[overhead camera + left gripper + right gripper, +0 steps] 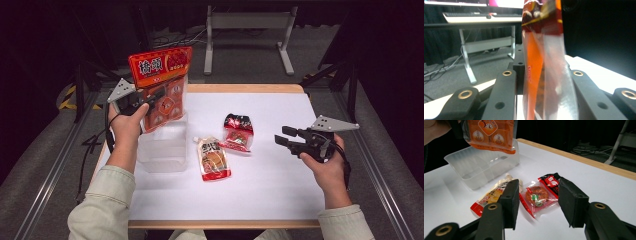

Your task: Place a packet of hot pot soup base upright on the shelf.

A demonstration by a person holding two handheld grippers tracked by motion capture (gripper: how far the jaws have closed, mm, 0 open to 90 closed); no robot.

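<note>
Your right tongs (280,136) are open with nothing in them, waiting near two packs on the table (280,190): a pouch (213,160) and a red pack (238,132). Those two are not in the bin (162,147) yet. Your left tongs (152,97) hold a big orange bag (162,87) up above the bin. Its top has large Chinese writing I can't read surely.

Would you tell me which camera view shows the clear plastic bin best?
The right gripper view: the clear plastic bin shows whole, open and empty. In the high view it sits partly behind the orange snack bag held by the left gripper.
</note>
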